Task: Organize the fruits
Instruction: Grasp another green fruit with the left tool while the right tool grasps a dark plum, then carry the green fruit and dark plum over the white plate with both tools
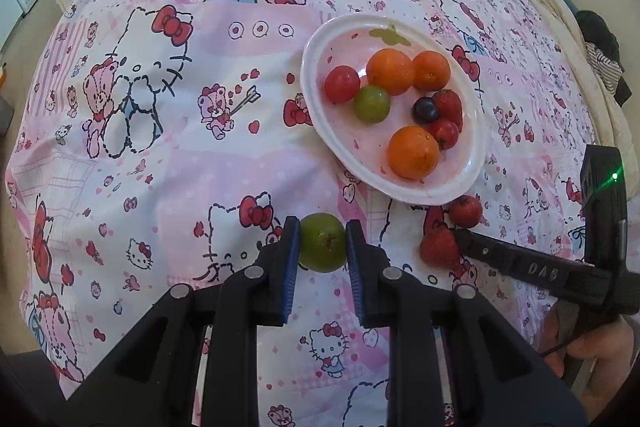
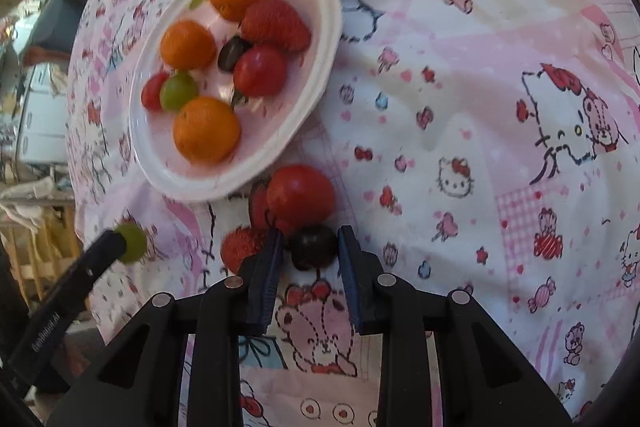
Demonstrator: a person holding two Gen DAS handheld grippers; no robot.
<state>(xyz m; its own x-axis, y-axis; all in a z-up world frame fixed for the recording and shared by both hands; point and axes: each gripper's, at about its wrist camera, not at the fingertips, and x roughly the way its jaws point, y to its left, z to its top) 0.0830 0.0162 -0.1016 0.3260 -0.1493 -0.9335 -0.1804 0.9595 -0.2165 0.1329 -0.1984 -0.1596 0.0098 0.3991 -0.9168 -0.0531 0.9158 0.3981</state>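
Now the left gripper [image 1: 322,241] pinches a green fruit [image 1: 323,243] between its pads, just off the plate's [image 1: 310,95] near rim. The right gripper [image 2: 308,247] stands narrowly parted around a dark grape [image 2: 313,246] on the cloth [image 2: 460,107], its left pad touching, beside a tomato [image 2: 301,195] and strawberry [image 2: 240,246].

Glossy white plastic plate [image 1: 316,95], printed cotton-like cloth [image 1: 160,167], matt black plastic tongs [image 1: 322,245] with ribbed blue pads [image 1: 294,255]

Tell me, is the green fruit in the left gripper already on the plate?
No. The green fruit is clamped in the left gripper, outside the plate.
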